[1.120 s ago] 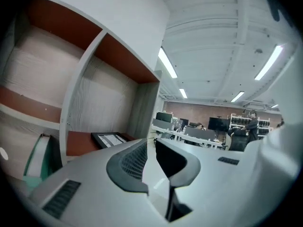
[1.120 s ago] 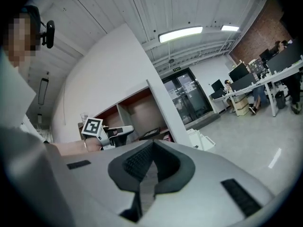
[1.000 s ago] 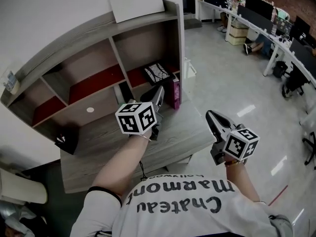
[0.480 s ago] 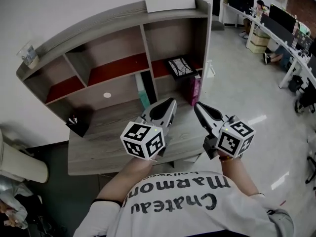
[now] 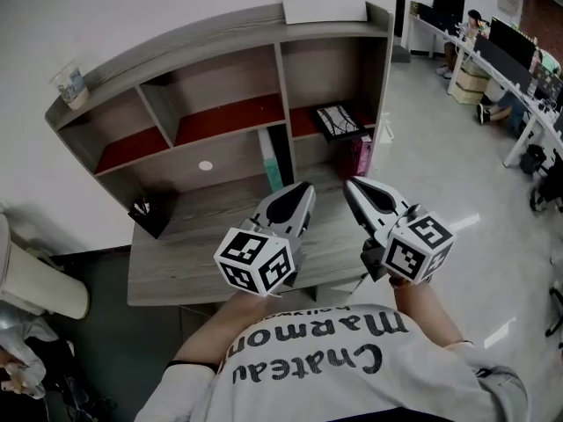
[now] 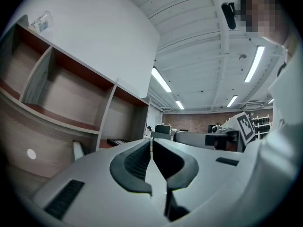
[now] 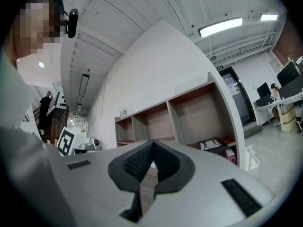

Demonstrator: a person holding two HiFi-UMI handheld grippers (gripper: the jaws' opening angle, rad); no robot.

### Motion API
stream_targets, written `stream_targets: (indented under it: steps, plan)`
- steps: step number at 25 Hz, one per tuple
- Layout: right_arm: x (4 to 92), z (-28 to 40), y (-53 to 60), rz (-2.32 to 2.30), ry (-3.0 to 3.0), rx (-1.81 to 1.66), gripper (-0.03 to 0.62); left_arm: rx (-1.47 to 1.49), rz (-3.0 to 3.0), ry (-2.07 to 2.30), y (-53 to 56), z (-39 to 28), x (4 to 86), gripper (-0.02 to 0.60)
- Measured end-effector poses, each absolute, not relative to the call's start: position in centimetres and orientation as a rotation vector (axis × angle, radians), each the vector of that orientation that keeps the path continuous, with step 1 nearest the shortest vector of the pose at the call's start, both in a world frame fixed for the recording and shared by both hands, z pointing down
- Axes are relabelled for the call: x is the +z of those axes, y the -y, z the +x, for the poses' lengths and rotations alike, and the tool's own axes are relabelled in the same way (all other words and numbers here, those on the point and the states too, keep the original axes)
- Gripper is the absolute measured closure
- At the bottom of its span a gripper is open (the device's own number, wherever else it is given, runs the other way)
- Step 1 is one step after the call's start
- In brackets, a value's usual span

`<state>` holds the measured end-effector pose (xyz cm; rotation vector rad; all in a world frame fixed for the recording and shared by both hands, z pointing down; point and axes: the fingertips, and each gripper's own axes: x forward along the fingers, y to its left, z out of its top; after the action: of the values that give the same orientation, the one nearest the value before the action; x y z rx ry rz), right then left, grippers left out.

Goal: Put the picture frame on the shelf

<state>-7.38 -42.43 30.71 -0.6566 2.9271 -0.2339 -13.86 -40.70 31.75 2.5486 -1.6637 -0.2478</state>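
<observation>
The picture frame (image 5: 339, 121), black and white patterned, lies tilted in the lower right compartment of the wooden shelf (image 5: 220, 38); the right gripper view shows the picture frame (image 7: 211, 144) there too. My left gripper (image 5: 305, 186) hovers over the desk's front part, shut and empty, well short of the shelf. Its jaws meet with nothing between them in the left gripper view (image 6: 151, 143). My right gripper (image 5: 349, 183) is beside it on the right, also shut and empty, jaws together (image 7: 152, 143). Both point toward the shelf.
A white board (image 5: 324, 1) lies on the shelf top, a clear cup (image 5: 70, 84) at its left end. An upright white and teal book (image 5: 271, 158) and a magenta box (image 5: 362, 156) stand on the desk (image 5: 193, 253). A black object (image 5: 145, 209) sits at its left. Office desks are far right.
My left gripper has drawn back from the shelf's right compartment toward my body. The right gripper has risen beside it. The view has swung so the shelf sits more centred.
</observation>
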Motion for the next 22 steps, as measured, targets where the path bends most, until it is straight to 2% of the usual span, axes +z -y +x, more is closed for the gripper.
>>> stream_targets:
  steps: [22]
  plan:
    - [32.0,-8.6,33.2,-0.746,-2.971,-0.276,0.586,-0.251,2.521,1.651,31.1,-15.4,32.1,0.554]
